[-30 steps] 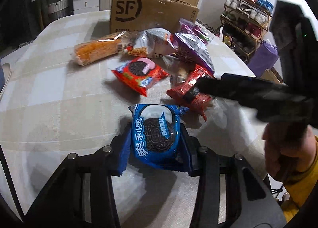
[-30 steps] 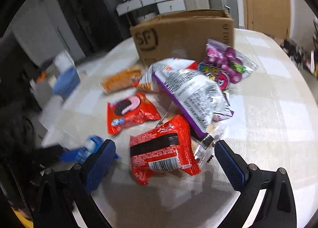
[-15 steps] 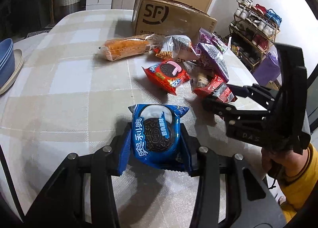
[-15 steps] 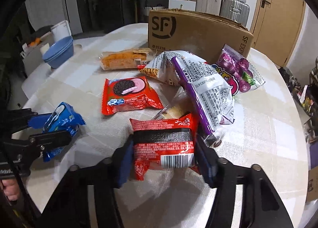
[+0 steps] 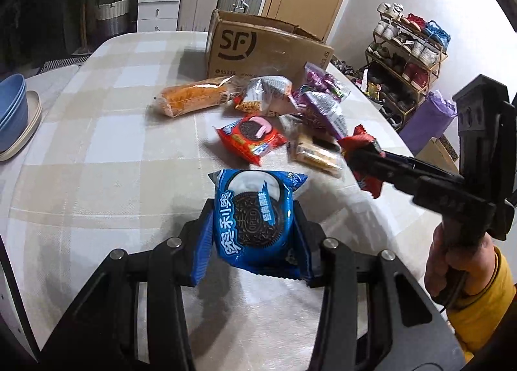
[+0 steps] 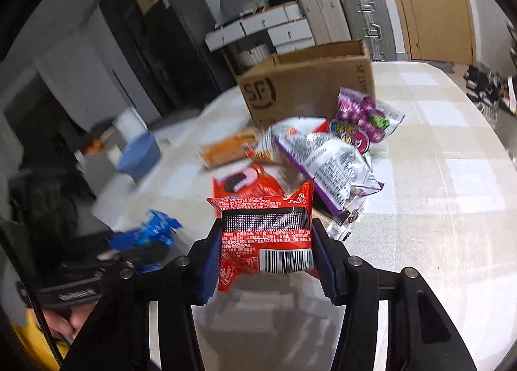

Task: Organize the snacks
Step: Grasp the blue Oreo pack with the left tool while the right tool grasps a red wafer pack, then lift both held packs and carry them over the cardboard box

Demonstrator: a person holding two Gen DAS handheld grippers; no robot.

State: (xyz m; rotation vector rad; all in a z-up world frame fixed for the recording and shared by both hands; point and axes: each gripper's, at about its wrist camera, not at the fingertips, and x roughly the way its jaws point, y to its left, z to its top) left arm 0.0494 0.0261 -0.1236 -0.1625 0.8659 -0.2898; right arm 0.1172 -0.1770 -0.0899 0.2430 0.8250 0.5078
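Two snack packets are held off the checked bench [image 5: 97,144], one in each gripper. At the far left of the left wrist view, stacked blue bowls [image 5: 11,112] sit on a pale plate at the frame edge. Toward the upper middle, an orange snack bag [image 5: 194,96] lies in front of a cardboard box [image 5: 258,47] printed SF, and beside it a white crisp bag [image 5: 265,93] and a purple-edged bag [image 5: 323,109] crowd together. Below them a red Oreo packet [image 5: 250,138] lies flat, with a pale wafer pack [image 5: 315,154] just to its right. In the lower middle the left gripper [image 5: 253,225] pinches a blue Oreo packet [image 5: 253,219] between its blue pads, the packet upright and facing the camera. At the right, the right gripper [image 5: 362,161], held by a hand [image 5: 452,261] in a yellow sleeve, reaches in with a red wafer packet [image 5: 362,151] at its tip. In the right wrist view the jaws of that gripper [image 6: 266,241] are closing on that red wafer packet [image 6: 266,235], pads pressed against both its sides, barcode toward the camera, in the lower middle of the frame.
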